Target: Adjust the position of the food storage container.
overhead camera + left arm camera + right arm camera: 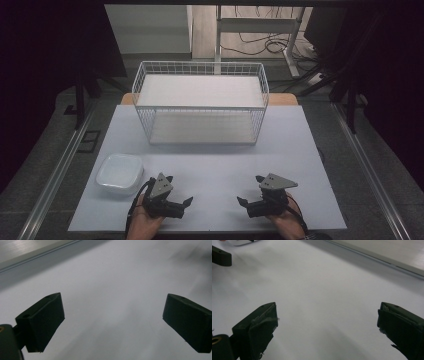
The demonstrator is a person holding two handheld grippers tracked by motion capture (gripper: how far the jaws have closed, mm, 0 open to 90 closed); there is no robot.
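Observation:
My left gripper [178, 190] rests low over the white table [215, 165] near its front edge, held in a hand and pointing toward the middle. Its jaws stand wide apart with nothing between them, as the left gripper view [113, 306] confirms over bare tabletop. My right gripper [250, 190] mirrors it on the right side, also wide open and empty [328, 313]. A jaw of the left gripper [220, 256] shows at the top left of the right gripper view.
A white wire basket [200, 102] with a white bottom stands at the back middle of the table. A shallow white square bowl [120, 172] sits at the front left, just beside my left gripper. Metal rails run along both sides of the table.

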